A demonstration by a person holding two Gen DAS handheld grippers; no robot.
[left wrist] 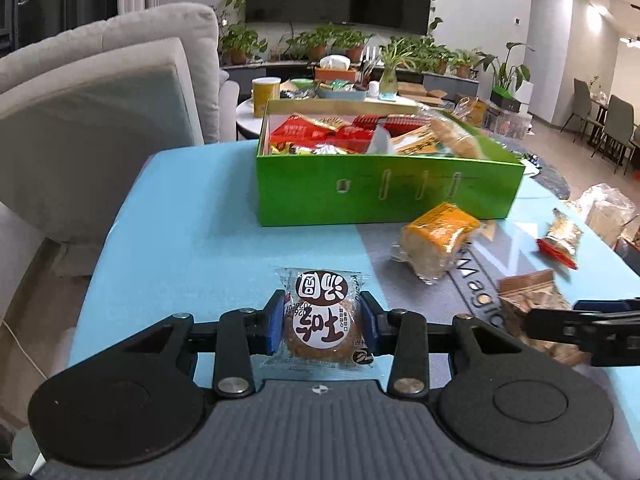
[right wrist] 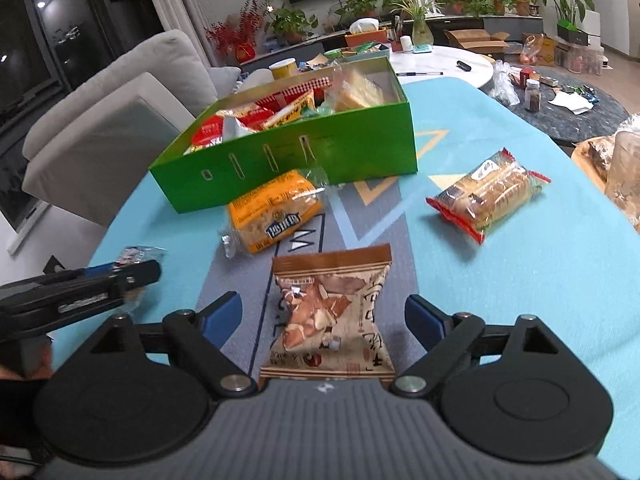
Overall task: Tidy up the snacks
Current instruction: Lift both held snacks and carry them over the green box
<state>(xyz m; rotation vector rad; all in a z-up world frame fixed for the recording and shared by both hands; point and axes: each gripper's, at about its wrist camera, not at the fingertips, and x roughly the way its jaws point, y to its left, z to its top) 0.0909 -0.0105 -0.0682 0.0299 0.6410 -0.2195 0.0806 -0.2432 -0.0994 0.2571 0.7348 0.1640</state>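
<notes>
My left gripper point(left wrist: 322, 322) is shut on a round cookie packet point(left wrist: 320, 320) with a brown and white label, low over the blue table. My right gripper point(right wrist: 324, 318) is open, its blue pads on either side of a brown snack bag point(right wrist: 330, 316) that lies on the table, not touching it. A green box point(left wrist: 384, 192) full of snacks stands further back, also in the right wrist view point(right wrist: 320, 152). An orange-wrapped cake point(right wrist: 276, 214) lies in front of the box. A red-edged biscuit pack point(right wrist: 488, 194) lies to the right.
The blue table mat point(left wrist: 192, 232) has a grey centre strip. A grey sofa point(left wrist: 100, 100) stands left of the table. A round white table point(right wrist: 440, 66) with clutter and plants stands behind the box. Plastic bags point(right wrist: 624, 168) sit at the table's right edge.
</notes>
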